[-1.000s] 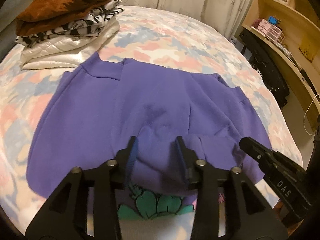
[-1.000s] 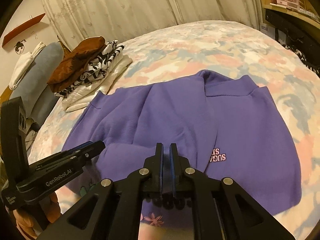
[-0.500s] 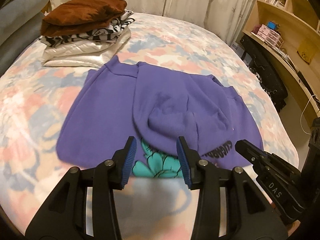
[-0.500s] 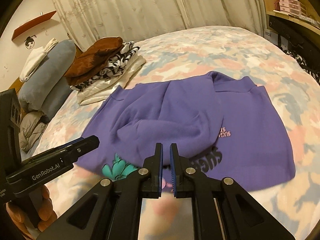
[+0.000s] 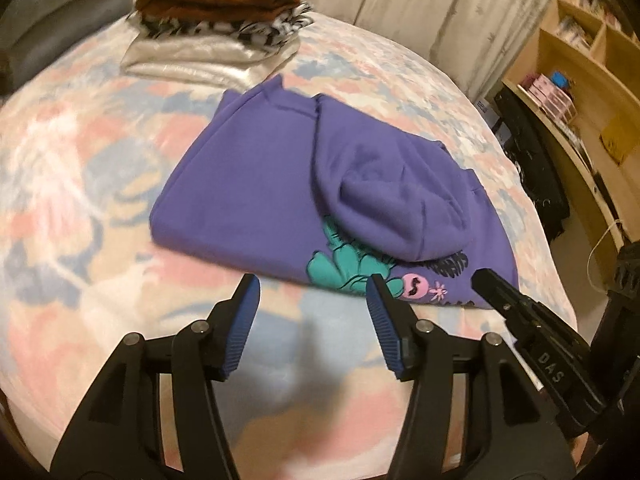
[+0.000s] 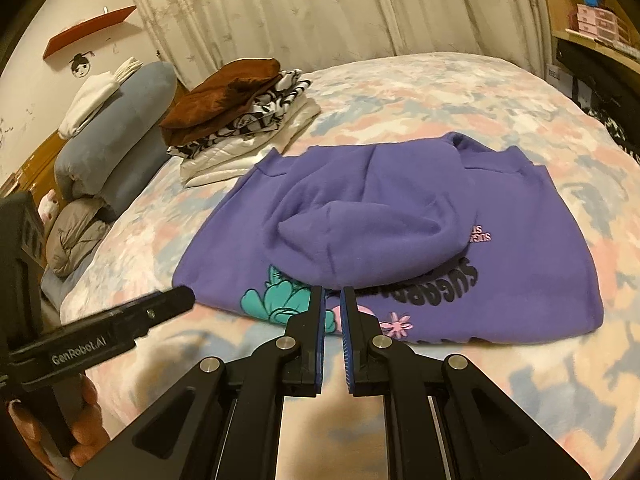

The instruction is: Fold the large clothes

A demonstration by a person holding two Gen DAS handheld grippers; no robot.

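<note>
The purple sweatshirt (image 6: pixel 400 236) lies partly folded in the middle of the bed (image 6: pixel 480 92), its printed front up and a sleeve (image 6: pixel 372 232) doubled over the chest in a loose, puffy hump; the near hem faces both tools. The left gripper (image 5: pixel 312 316) hangs just short of that hem with its jaws spread wide and nothing between them. The right gripper (image 6: pixel 331 332) sits near the hem too, its jaws drawn almost together with a thin gap showing, empty. The cloth looks like thick fleece: soft, limp, fairly heavy for a garment, and likely to sag and drag on the quilt rather than slide. It should not slip much in ribbed pads, but a pinch may catch only the top layer. Good holds would be the two near corners of the hem, taking all layers at once, so the body can be carried toward the far collar. A stack (image 6: pixel 240 112) of folded clothes sits far left, just beyond the sweatshirt.
</note>
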